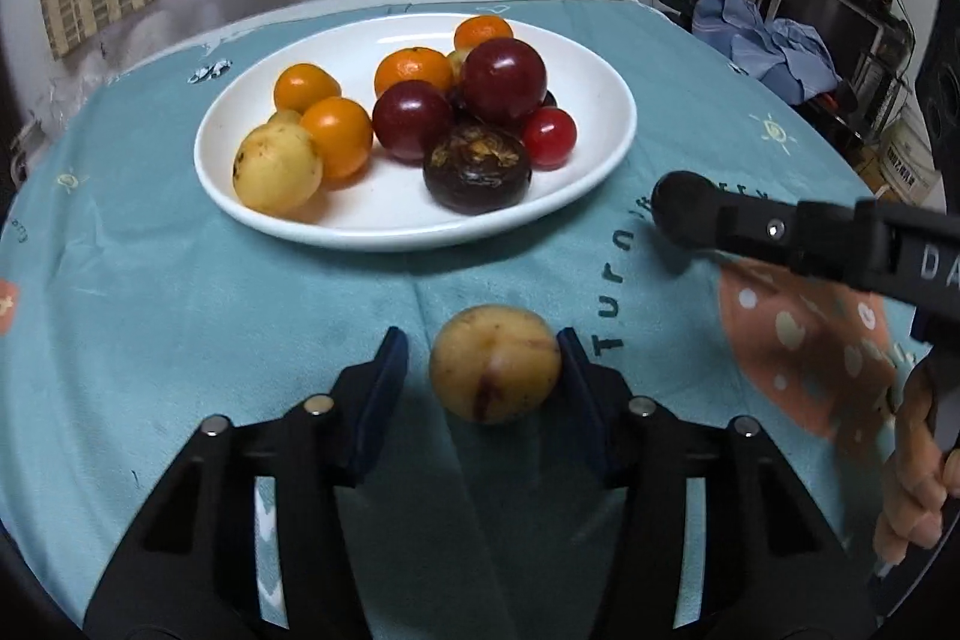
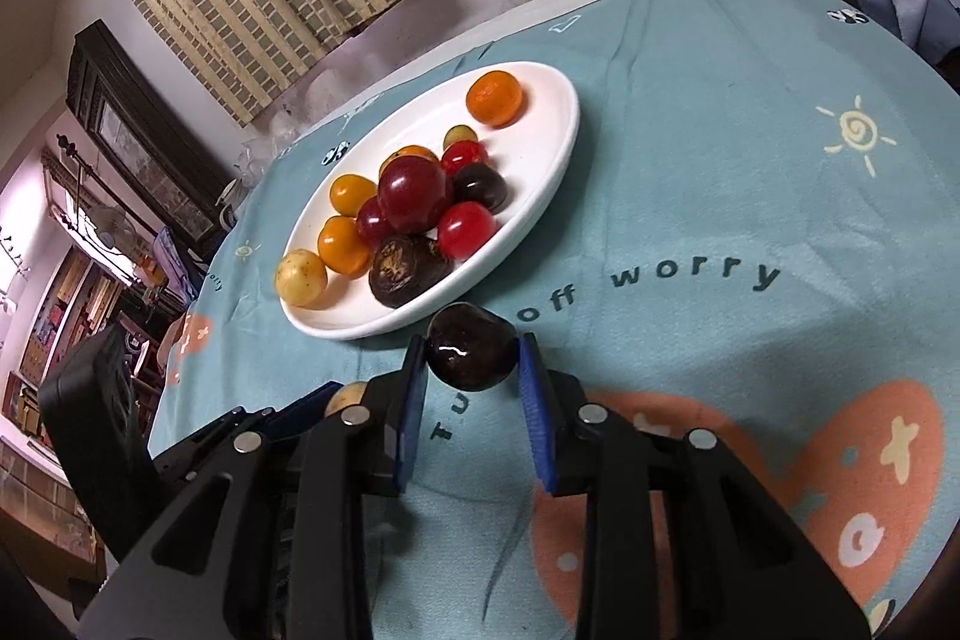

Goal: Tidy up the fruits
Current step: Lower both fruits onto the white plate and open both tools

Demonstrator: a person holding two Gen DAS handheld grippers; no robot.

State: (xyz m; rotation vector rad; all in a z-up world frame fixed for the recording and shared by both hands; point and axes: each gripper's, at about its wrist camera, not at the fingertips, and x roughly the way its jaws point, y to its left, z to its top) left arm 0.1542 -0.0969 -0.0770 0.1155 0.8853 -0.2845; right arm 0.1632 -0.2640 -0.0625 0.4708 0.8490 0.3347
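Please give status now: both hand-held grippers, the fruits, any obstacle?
Right hand-held gripper shut on dark fruit. Left hand-held gripper around yellow fruit, one pad touching, gap at other. Plate ahead, nothing blocking.

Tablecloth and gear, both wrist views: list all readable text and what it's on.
"off worry" on the tablecloth, dark print near the plate.
"Turn" on the same tablecloth, left wrist view; the letters after it are hidden.
"DA" in white on the right hand-held gripper body; the rest is cut off.
Printing on a background bucket: too blurred to read.

Yellow fruit [image 1: 495,364] on cloth — dark fruit [image 2: 472,355] near plate [image 2: 540,196].
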